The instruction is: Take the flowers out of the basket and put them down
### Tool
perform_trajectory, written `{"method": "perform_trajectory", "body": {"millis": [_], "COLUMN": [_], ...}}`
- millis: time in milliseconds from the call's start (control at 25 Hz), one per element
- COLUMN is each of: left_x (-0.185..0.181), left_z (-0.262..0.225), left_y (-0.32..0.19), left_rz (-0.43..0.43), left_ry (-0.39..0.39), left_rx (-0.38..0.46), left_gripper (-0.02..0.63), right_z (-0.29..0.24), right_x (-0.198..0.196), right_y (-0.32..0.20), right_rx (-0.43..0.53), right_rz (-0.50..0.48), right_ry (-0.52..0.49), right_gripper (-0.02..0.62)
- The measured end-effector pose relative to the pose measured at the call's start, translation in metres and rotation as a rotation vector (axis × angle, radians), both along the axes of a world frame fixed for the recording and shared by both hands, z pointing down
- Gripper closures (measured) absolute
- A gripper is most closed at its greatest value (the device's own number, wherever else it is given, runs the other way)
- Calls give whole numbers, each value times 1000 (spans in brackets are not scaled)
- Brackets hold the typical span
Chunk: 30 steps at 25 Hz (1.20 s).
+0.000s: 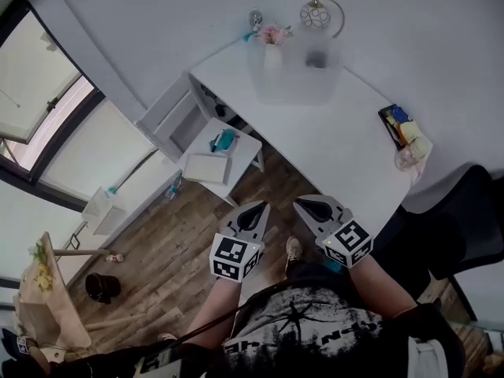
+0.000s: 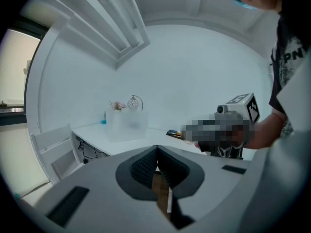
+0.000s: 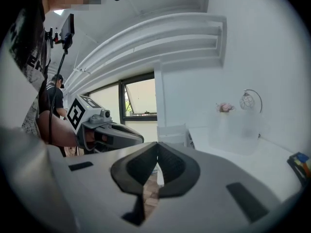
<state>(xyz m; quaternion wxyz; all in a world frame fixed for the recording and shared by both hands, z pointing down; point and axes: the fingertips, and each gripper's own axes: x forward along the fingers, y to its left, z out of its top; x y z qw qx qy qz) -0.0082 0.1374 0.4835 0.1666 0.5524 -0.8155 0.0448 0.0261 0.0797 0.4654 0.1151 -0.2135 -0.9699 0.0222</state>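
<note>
Both claws are closed and empty. The left claw (image 1: pixel 255 211) and right claw (image 1: pixel 309 206) sit side by side near the person's body, above the floor and short of the surface (image 1: pixel 339 144). The pink flowers (image 1: pixel 272 34) are at the far back of the surface, at the rear left corner of the frosted basket (image 1: pixel 295 77), well apart from both claws. Whether the stems sit inside it is unclear. Likely risks: the long reach knocks the light basket or the round ornament (image 1: pixel 315 14) beside it, and thin stems slip from a pinch.
</note>
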Motion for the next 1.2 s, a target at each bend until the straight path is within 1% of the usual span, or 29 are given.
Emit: {"method": "perform_trajectory", "body": {"millis": [200,360,600,800,1000,1200], "left_x": [-46,-74,-106,-125,-136,-154], "left_z": [-8,-12,-6,-5,-1,5], "left_y": [-36,-68,-102,-121,-129,-135], "left_rz": [-10,-7,-9,-15,-25,-20], "left_ry": [-12,-24,-31,-40,-29,-18], "left_rx": [-9,-15,-23,-22,-25,-25], "left_gripper": [594,594,594,594,594,594], "right_z": [-7,-10,-6,-6,0,7], "right_x": [-45,-74,-107,-125,-138,-157], "right_y": [-35,-63,-93,-109,-114,-120], "right_rx": [61,66,65,72,42,36], "right_rz": [-6,-13,-27,-42,-50,-47], "right_ry": [-26,-41,-47,-54,-38,-10], "right_gripper": [580,580,580,580,580,580]}}
